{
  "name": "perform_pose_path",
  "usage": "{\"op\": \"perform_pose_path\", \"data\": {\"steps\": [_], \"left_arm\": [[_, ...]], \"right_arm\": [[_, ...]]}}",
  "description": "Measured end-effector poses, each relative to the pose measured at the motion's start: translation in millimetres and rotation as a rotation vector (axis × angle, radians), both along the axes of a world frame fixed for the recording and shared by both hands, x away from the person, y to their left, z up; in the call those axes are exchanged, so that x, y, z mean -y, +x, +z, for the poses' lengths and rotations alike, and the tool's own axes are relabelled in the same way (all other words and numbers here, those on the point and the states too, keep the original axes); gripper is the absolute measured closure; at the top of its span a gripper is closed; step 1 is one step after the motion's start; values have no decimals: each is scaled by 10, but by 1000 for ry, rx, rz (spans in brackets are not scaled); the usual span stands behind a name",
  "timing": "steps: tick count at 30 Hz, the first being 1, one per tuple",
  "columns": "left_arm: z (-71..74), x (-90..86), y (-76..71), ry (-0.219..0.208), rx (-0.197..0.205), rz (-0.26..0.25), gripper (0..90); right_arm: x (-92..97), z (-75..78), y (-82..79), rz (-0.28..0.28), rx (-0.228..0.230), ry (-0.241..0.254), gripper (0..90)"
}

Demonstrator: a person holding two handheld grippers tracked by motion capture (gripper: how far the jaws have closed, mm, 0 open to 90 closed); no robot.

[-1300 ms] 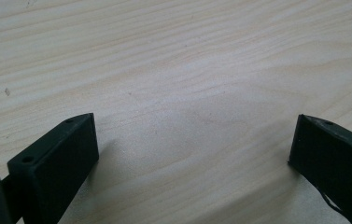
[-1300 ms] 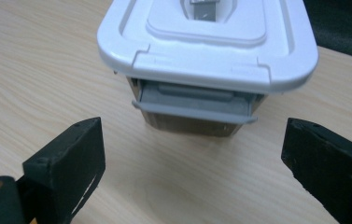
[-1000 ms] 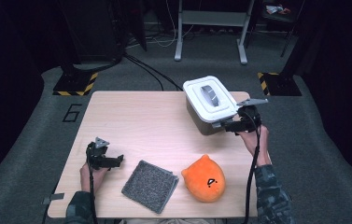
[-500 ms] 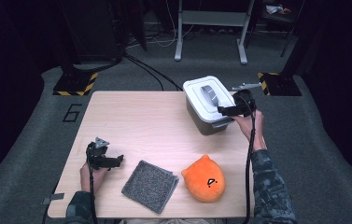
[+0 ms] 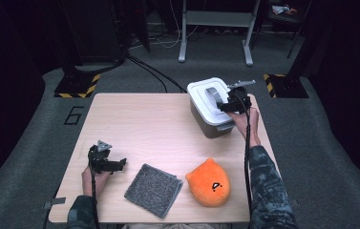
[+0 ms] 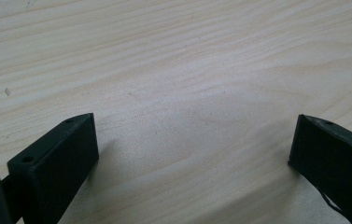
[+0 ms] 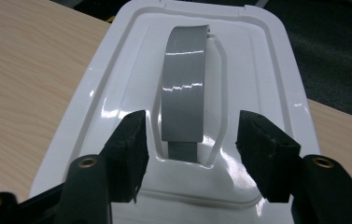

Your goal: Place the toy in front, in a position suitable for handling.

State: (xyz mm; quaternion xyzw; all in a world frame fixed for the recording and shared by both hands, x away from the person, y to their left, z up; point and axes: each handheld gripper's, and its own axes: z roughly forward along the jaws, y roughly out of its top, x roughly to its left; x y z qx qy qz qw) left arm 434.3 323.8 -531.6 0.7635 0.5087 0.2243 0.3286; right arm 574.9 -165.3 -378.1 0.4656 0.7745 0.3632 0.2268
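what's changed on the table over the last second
The right gripper slid from the box's right edge in over the white lid, and its jaws have just been closing either side of the grey handle, not yet pressing it. The left gripper, grey mat and orange plush stayed put.

Right tool [image 5: 226,106] over white-lidded box [image 5: 205,93], jaws closing.

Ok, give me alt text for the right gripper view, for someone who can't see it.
The right claw sits over a white bin lid, jaws either side of its grey handle, having just been closing but not yet touching it. Wooden table lies on the left.
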Motion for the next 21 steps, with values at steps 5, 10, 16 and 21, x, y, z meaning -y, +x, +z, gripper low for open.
{"op": "perform_pose_path", "data": {"steps": [5, 10, 16, 21], "left_arm": [[0, 0, 0, 0, 0, 0, 8], [1, 1, 1, 0, -1, 1, 8], [0, 0, 1, 0, 0, 0, 8], [1, 1, 1, 0, -1, 1, 8]], "right_arm": [[-50, -36, 46, 11, 28, -21, 548], [-147, -52, 83, 9, 27, -46, 599], [-189, -48, 114, -9, 39, -56, 662], [-175, -53, 118, -1, 32, -41, 670]]}}
